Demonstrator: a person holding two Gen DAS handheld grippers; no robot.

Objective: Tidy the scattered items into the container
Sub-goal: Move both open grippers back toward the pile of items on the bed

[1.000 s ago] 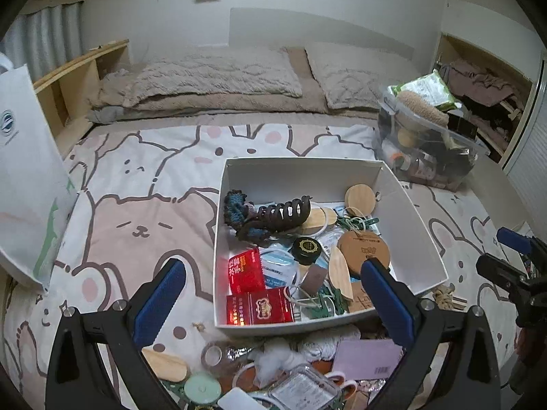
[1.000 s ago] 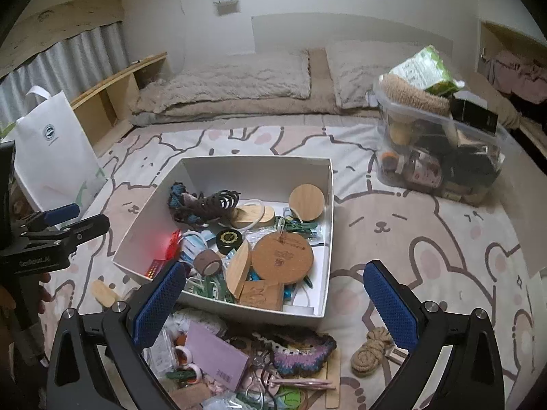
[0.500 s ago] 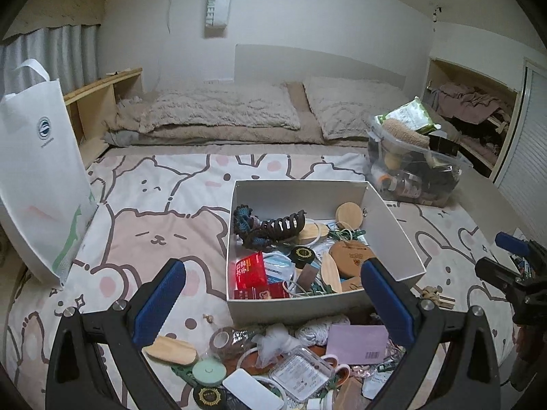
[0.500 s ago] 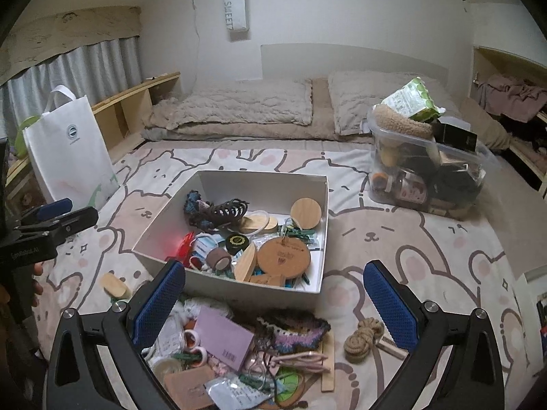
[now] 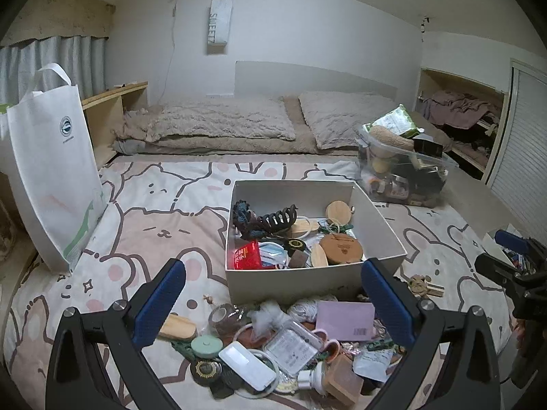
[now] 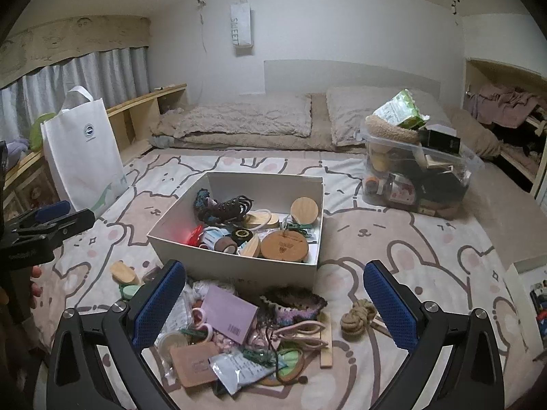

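Setting: bed [image 5: 164,212] covered by a sheet printed with cartoon bears and rabbits, two pillows at its far end.
Container: white open box [image 5: 297,283] [image 6: 236,266] standing on the bed, already partly filled; inside lie a dark claw hair clip [image 5: 278,218], a large round wooden disc [image 5: 342,247], a smaller wooden disc [image 6: 303,209] leaning on the far wall, a red packet [image 5: 247,256] and a brown tape roll [image 6: 225,244].
Scattered items: heap on the sheet just in front of the box's near wall, touching it in places; a lilac card [image 5: 345,316] [image 6: 229,312], a mint round lid [image 5: 206,345], a white flat case [image 5: 247,365], a clear plastic packet [image 5: 293,346], a crocheted purple piece [image 6: 294,304], a wooden stick [image 6: 326,340].
Outliers: oval wooden piece [image 5: 177,327] [image 6: 123,272] to the left of the heap, knotted rope ball [image 6: 359,314] to its right, both apart from the box.
Left tongs [image 5: 273,304]: spread wide, holding nothing, hovering over the heap.
Right tongs [image 6: 277,304]: spread wide, holding nothing, above the heap's right part.
Surroundings: white tote bag [image 5: 51,171] upright at the bed's left edge; clear storage bin [image 5: 403,174], overfilled, beyond the box to the right.
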